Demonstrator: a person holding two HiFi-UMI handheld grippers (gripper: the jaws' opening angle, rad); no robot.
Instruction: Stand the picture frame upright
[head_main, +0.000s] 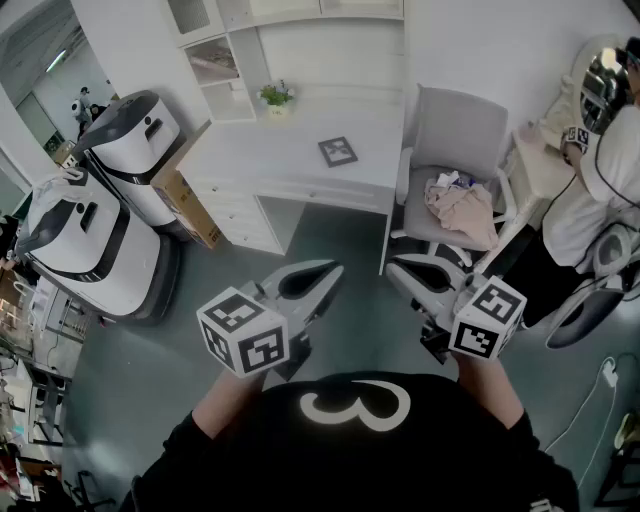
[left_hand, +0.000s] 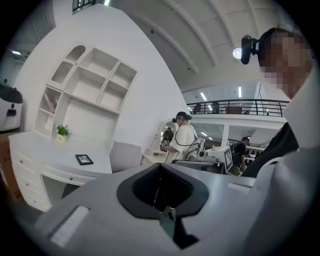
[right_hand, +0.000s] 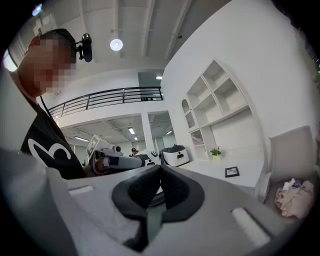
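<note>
A small dark picture frame (head_main: 338, 151) lies flat on the white desk (head_main: 290, 160), also visible as the picture frame (left_hand: 84, 159) in the left gripper view and the picture frame (right_hand: 231, 172) in the right gripper view. My left gripper (head_main: 328, 272) and right gripper (head_main: 398, 268) hover over the floor in front of the desk, well short of the frame. Both are shut, their jaws pressed together with nothing between them. They point toward each other.
A grey chair (head_main: 455, 150) with a crumpled cloth (head_main: 460, 208) stands right of the desk. A small potted plant (head_main: 276, 96) sits at the desk's back under white shelves. Two white robots (head_main: 100, 230) stand at the left. A person (head_main: 600, 170) stands at the right.
</note>
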